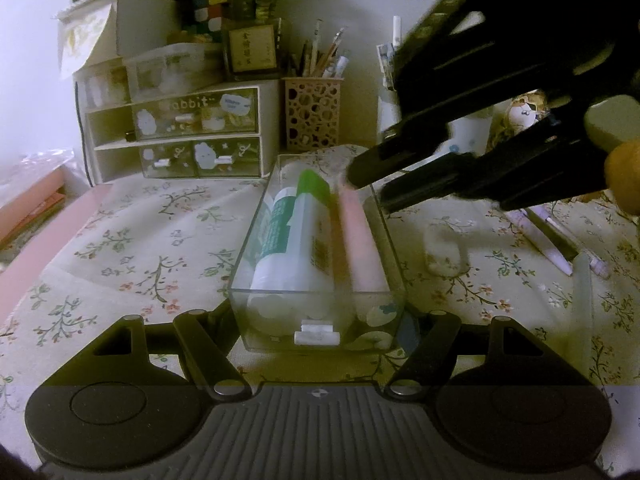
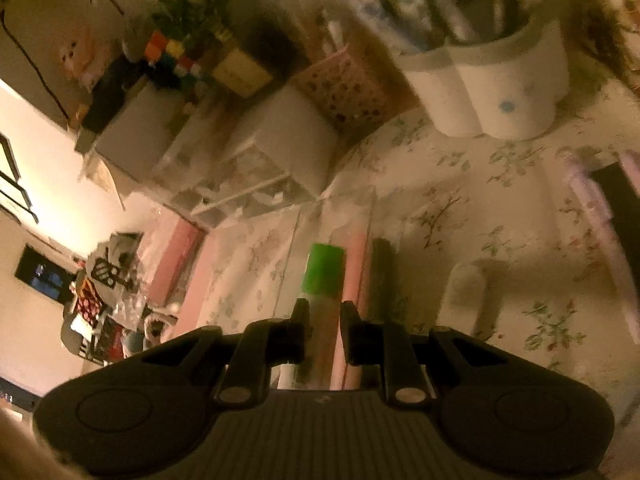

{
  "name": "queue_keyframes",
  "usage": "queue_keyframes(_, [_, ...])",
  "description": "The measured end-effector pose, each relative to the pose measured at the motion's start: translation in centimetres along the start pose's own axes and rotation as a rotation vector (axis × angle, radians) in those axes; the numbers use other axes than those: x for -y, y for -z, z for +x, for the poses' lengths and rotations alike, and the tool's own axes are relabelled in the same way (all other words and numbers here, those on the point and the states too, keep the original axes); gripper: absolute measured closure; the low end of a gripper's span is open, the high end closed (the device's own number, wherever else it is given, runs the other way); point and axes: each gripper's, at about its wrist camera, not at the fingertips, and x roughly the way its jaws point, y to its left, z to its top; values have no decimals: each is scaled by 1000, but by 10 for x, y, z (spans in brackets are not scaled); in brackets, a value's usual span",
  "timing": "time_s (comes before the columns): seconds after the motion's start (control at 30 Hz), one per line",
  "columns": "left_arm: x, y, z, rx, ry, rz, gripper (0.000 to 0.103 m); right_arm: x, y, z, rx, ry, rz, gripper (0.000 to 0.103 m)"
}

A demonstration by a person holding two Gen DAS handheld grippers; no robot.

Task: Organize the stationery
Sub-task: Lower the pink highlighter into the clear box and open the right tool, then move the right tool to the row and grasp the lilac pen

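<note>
Floral cloth covers the counter [image 1: 132,240]. Left tool [image 1: 320,320] grips the clear tray's [image 1: 256,240] near end; glue sticks [image 1: 304,224] and a pink tube [image 1: 360,236] lie inside. Right tool [image 1: 370,184], nearly closed and empty, hovers above the tray's far end.

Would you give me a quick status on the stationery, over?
Left hand-held gripper shut on clear plastic tray. Right hand-held gripper nearly closed over its far end, grip unclear. Green-capped white tube, pink stick inside.

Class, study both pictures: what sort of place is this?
Probably a home desk or study corner: a floral tablecloth, a small drawer organiser labelled "rabbit", a lattice pen holder full of pens, and a puzzle cube beside a plant.
</note>
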Motion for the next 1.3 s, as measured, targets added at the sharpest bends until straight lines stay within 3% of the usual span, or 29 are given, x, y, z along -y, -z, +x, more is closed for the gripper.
queue_keyframes(0.17, [0,0,0,0,0,-1,30,24,-2,-28,72,23,39,83])
queue_keyframes(0.37, [0,0,0,0,0,-1,30,58,-1,-63,154,240,10,83])
queue_keyframes(0.63, [0,0,0,-1,1,-1,30,88,19,-93,173,351,3,83])
queue_keyframes(0.73, [0,0,0,0,2,-1,30,88,16,-84,160,397,-49,83])
queue_keyframes(0.9, [0,0,-1,4,-1,-8,30,70,-4,-64,170,338,-152,83])
queue_keyframes(1.03, [0,0,-2,4,1,-10,31,60,-27,-29,135,476,-290,83])
queue_keyframes(1.17, [-1,0,-1,2,1,-4,31,63,-36,0,40,479,-345,81])
queue_keyframes(1.3, [-1,0,-1,1,2,-4,31,60,-31,4,29,485,-350,84])
